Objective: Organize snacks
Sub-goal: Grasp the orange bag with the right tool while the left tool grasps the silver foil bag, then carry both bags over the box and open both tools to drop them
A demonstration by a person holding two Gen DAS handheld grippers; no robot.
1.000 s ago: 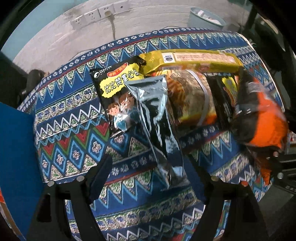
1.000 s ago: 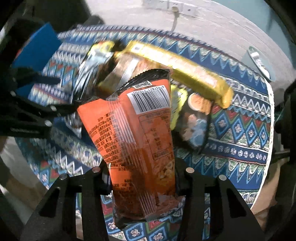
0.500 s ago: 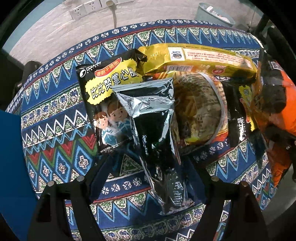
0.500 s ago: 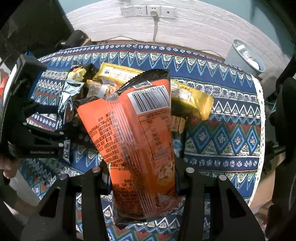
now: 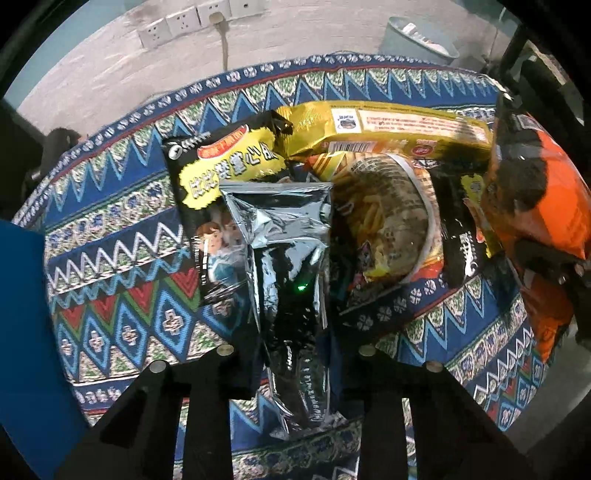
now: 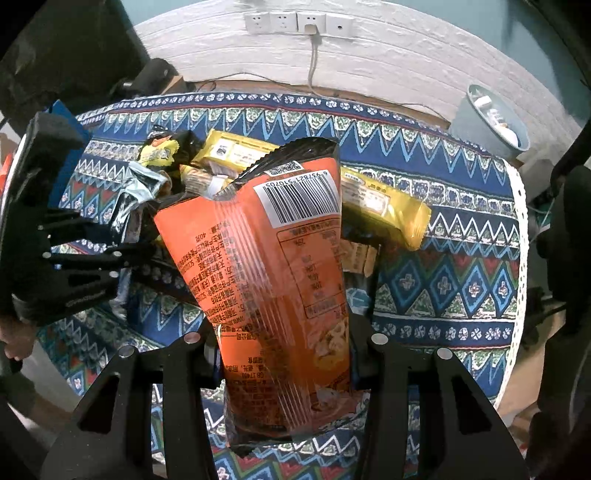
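My left gripper (image 5: 293, 354) is shut on a silver foil snack bag (image 5: 284, 266) and holds it above the patterned tablecloth (image 5: 122, 236). My right gripper (image 6: 284, 343) is shut on an orange snack bag (image 6: 273, 266), barcode side up; it also shows at the right in the left wrist view (image 5: 543, 206). A pile of snacks lies on the table: a black and yellow bag with cartoon children (image 5: 214, 184), a long yellow pack (image 5: 391, 129) and a noodle-picture bag (image 5: 384, 225). The left gripper and its silver bag also show in the right wrist view (image 6: 122, 236).
A blue box (image 5: 26, 332) stands at the table's left edge. A grey waste bin (image 6: 487, 122) sits on the floor behind the table, by a white wall with sockets (image 6: 295, 22). Dark chairs or stands are at the far left (image 6: 66, 55) and right.
Both grippers have risen with their bags, and the views have pulled back so more of the table and wall show. The left gripper's silver bag now hangs more centred over the pile.
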